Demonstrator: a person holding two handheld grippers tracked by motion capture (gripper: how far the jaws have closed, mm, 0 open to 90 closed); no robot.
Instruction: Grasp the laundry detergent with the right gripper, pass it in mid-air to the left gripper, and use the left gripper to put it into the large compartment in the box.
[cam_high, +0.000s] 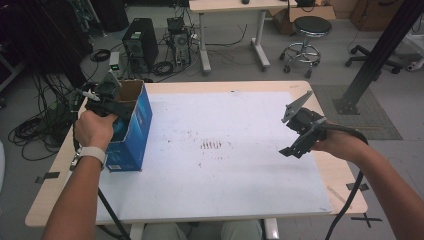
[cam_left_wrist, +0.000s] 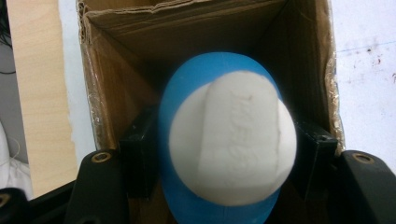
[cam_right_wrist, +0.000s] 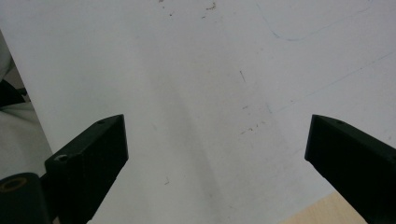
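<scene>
Two grippers are over the table, a pale wood top mostly covered by a white sheet with a small cluster of dark marks near its middle. Left gripper is at the open mouth of the blue cardboard box, which stands upright near the table's left edge; its jaws are clamped on a smooth, rounded blue-and-white object, egg-like, with a raised white oval face bearing faint embossed marks. In the left gripper view the object sits between the box's brown corrugated inner walls, which crowd both jaws closely; the rim is ragged and torn. Right gripper hovers over the right part of the sheet, well apart from the box, jaws spread wide with nothing between them. Beyond the table: a computer tower, tangled cables, a round stool.
</scene>
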